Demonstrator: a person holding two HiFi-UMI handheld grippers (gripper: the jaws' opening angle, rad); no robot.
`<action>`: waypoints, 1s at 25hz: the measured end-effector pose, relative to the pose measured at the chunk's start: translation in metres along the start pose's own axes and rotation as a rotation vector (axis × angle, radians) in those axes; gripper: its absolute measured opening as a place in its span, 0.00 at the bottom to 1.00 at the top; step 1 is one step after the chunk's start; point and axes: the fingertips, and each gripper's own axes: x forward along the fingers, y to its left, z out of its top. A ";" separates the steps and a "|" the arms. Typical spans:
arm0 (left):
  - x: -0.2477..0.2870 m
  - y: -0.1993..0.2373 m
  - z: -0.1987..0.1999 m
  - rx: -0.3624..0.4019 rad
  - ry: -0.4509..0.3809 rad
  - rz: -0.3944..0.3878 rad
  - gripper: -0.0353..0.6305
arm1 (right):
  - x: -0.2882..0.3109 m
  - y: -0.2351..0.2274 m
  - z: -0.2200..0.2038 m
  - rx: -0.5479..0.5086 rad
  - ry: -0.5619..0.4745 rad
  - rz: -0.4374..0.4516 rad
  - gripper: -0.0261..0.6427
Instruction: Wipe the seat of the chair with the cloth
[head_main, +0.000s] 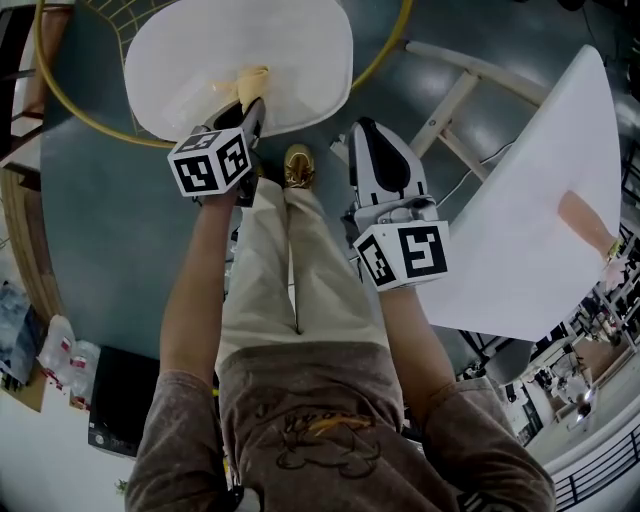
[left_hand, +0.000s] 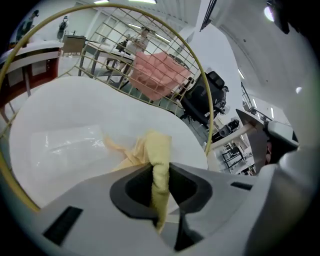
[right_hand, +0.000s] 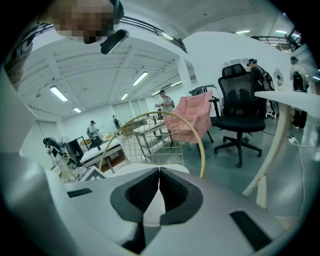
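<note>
The chair's round white seat (head_main: 240, 55) (left_hand: 90, 125) has a gold wire frame (head_main: 60, 95) (left_hand: 200, 70). A yellow cloth (head_main: 245, 82) (left_hand: 155, 150) lies bunched on the seat's near part. My left gripper (head_main: 252, 110) (left_hand: 161, 185) is shut on the cloth, pressing it to the seat. My right gripper (head_main: 365, 135) (right_hand: 159, 182) hangs off to the right of the seat, over the floor, jaws shut with nothing between them. In the right gripper view the chair's gold back (right_hand: 155, 135) stands ahead.
A white table (head_main: 540, 210) with pale wooden legs (head_main: 455, 95) stands at the right. A pink cloth (left_hand: 157, 75) (right_hand: 192, 117) hangs on the chair's wire back. A black office chair (right_hand: 240, 100) and several people stand further off. The person's gold shoe (head_main: 297, 165) is below the seat.
</note>
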 end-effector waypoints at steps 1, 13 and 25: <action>0.004 -0.006 -0.001 0.009 0.009 -0.010 0.17 | -0.001 -0.002 -0.001 0.003 -0.001 -0.003 0.08; 0.032 -0.097 -0.004 0.069 0.069 -0.201 0.17 | -0.009 -0.015 0.004 0.052 -0.039 -0.033 0.08; 0.003 -0.102 0.020 0.008 0.014 -0.208 0.17 | -0.008 -0.021 0.003 0.081 -0.031 -0.043 0.08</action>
